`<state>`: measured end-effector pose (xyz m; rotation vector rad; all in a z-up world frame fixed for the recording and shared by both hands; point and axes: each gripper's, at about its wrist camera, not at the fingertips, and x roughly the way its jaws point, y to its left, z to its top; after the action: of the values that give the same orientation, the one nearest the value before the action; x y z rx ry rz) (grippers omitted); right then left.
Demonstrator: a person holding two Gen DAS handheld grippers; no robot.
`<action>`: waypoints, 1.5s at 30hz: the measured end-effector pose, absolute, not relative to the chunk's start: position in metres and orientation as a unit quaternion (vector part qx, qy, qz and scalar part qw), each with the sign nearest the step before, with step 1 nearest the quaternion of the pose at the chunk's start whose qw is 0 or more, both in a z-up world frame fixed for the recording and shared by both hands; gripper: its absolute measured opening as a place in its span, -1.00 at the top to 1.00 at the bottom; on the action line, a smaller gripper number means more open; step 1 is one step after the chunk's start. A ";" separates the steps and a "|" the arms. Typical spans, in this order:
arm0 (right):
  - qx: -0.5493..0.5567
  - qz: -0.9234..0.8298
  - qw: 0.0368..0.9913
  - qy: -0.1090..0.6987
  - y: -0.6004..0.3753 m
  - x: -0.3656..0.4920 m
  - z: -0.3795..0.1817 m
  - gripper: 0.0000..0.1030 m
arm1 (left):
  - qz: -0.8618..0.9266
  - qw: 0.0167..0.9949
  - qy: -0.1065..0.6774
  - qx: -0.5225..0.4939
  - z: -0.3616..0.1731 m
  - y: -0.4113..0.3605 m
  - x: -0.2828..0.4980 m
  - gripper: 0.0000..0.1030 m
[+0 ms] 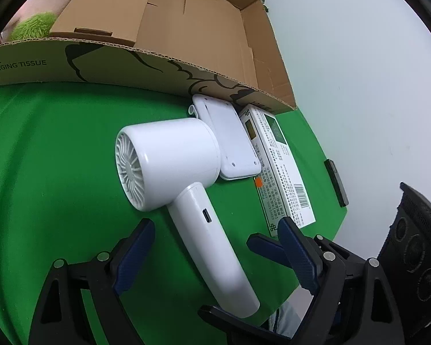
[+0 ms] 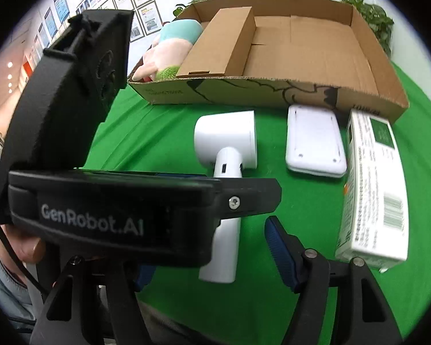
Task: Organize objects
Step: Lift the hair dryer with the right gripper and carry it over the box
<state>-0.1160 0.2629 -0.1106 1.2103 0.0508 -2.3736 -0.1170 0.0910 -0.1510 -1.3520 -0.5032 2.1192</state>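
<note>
A white handheld fan [image 1: 169, 161] lies on the green cloth, handle toward me; it also shows in the right wrist view [image 2: 227, 143]. Behind it lie a white flat device [image 1: 230, 141] [image 2: 313, 141] and a white printed carton [image 1: 281, 172] [image 2: 373, 189]. A shallow cardboard box [image 1: 204, 28] [image 2: 301, 49] stands behind them, with a pink-and-green plush toy [image 2: 169, 54] at its left end. My left gripper [image 1: 218, 244] is open, its fingers on either side of the fan's handle. My right gripper [image 2: 209, 250] is open, partly hidden behind the left gripper's body [image 2: 106, 201].
The green cloth [image 1: 43, 172] covers the table. A dark phone-like slab [image 1: 336, 182] lies at the table's right edge near a white wall. Green plants [image 2: 370, 11] stand behind the box. A cardboard divider [image 2: 224, 43] stands inside the box.
</note>
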 end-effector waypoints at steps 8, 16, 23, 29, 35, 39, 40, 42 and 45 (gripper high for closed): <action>0.459 -0.862 0.213 0.022 0.272 -0.123 -0.124 -0.17 | 0.790 0.278 -0.202 -0.508 -0.155 0.089 -0.127 -0.38; 0.465 -0.855 0.221 0.056 0.262 -0.115 -0.132 0.45 | 0.788 0.264 -0.203 -0.517 -0.160 0.087 -0.134 0.21; 0.465 -0.856 0.216 0.069 0.264 -0.109 -0.133 0.45 | 0.786 0.256 -0.207 -0.523 -0.161 0.086 -0.134 0.35; 0.467 -0.855 0.216 0.065 0.270 -0.101 -0.133 0.45 | 0.787 0.257 -0.202 -0.523 -0.154 0.083 -0.126 0.37; 0.448 -0.866 0.218 0.049 0.278 -0.090 -0.122 0.45 | 0.802 0.262 -0.187 -0.503 -0.128 0.083 -0.122 0.39; 0.422 -0.880 0.216 0.035 0.285 -0.084 -0.107 0.45 | 0.820 0.264 -0.162 -0.481 -0.101 0.089 -0.120 0.40; 0.413 -0.884 0.216 0.032 0.288 -0.082 -0.102 0.45 | 0.824 0.265 -0.158 -0.475 -0.095 0.090 -0.119 0.40; 0.398 -0.891 0.215 0.029 0.292 -0.079 -0.093 0.45 | 0.833 0.266 -0.145 -0.463 -0.081 0.093 -0.119 0.40; 0.375 -0.901 0.214 0.026 0.296 -0.076 -0.079 0.46 | 0.845 0.269 -0.134 -0.442 -0.059 0.094 -0.117 0.40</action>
<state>-0.0759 0.2963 -0.0795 1.0406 0.0721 -2.5008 -0.1167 0.0939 -0.0593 -1.1906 -0.3619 2.2799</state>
